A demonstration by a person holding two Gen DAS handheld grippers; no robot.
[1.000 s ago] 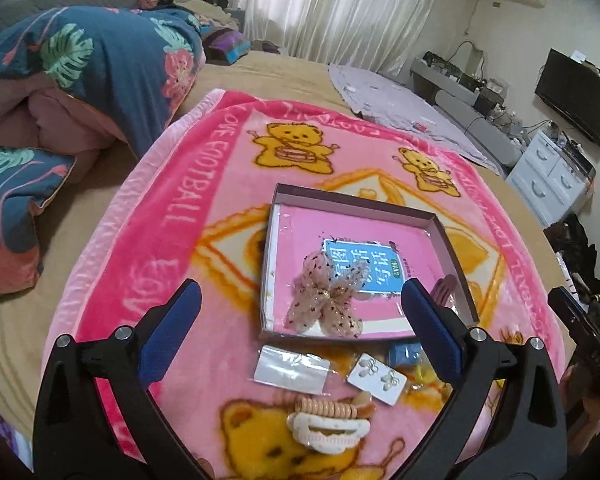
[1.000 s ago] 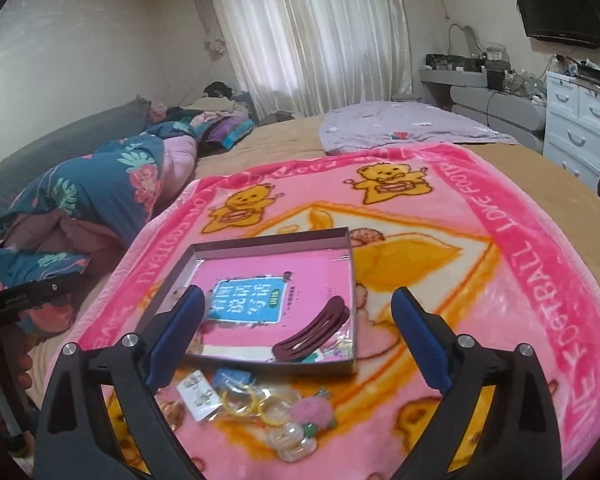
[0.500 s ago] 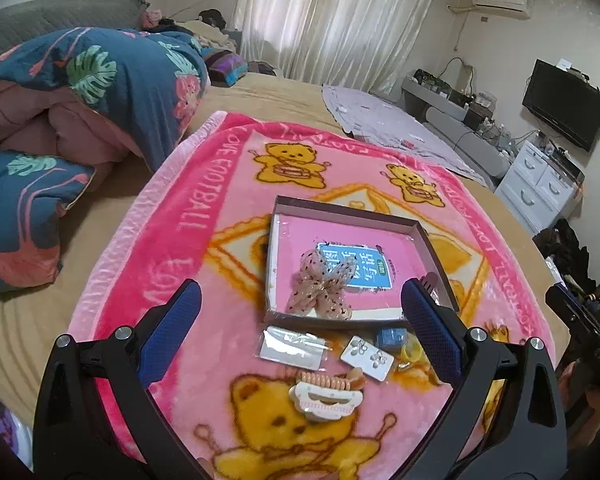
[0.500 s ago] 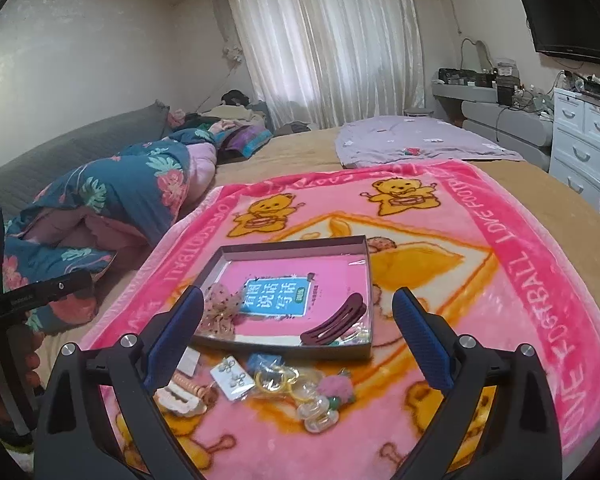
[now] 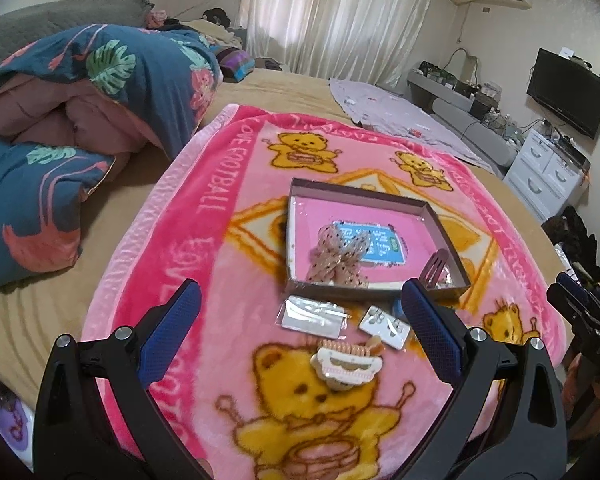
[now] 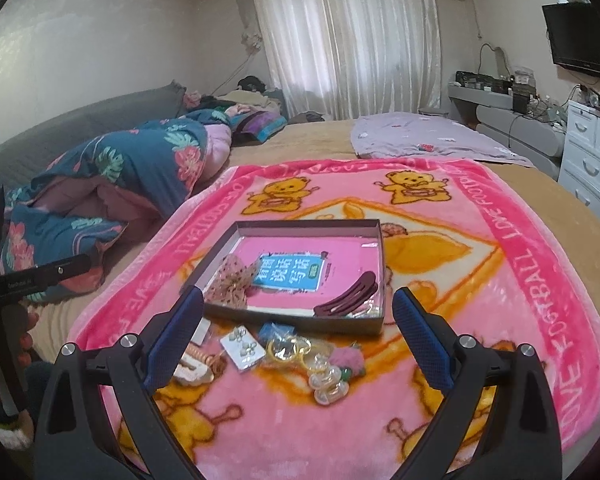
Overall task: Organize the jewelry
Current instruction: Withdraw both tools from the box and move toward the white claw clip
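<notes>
Left wrist view: the left gripper [image 5: 298, 322] hangs above the near part of a pink fleece blanket with yellow bears [image 5: 204, 248], its 2 blue-padded fingers [image 5: 168, 332] spread wide with nothing between them. On the blanket lies a shallow brown cardboard box with a pink floor [image 5: 300, 190]; inside it sit a beige dotted fabric bow [image 5: 338, 254] and, in the near right corner, a dark maroon hair clip [image 5: 434, 268]. Just in front of the box lie a small clear plastic bag [image 5: 312, 316], a white card of earrings [image 5: 384, 324] and a cream claw clip [image 5: 346, 364]. Right wrist view: the right gripper [image 6: 298, 328] is also held wide apart and holds nothing, over the blanket's near edge. The same box [image 6: 300, 322] lies ahead, the bow [image 6: 230, 280] at its left, the maroon clip [image 6: 348, 296] at its right. Before it lie the earring card [image 6: 242, 346], yellow transparent rings [image 6: 286, 350], a pink fuzzy pompom piece [image 6: 346, 360] and pale beaded pieces [image 6: 328, 386], all close together.
</notes>
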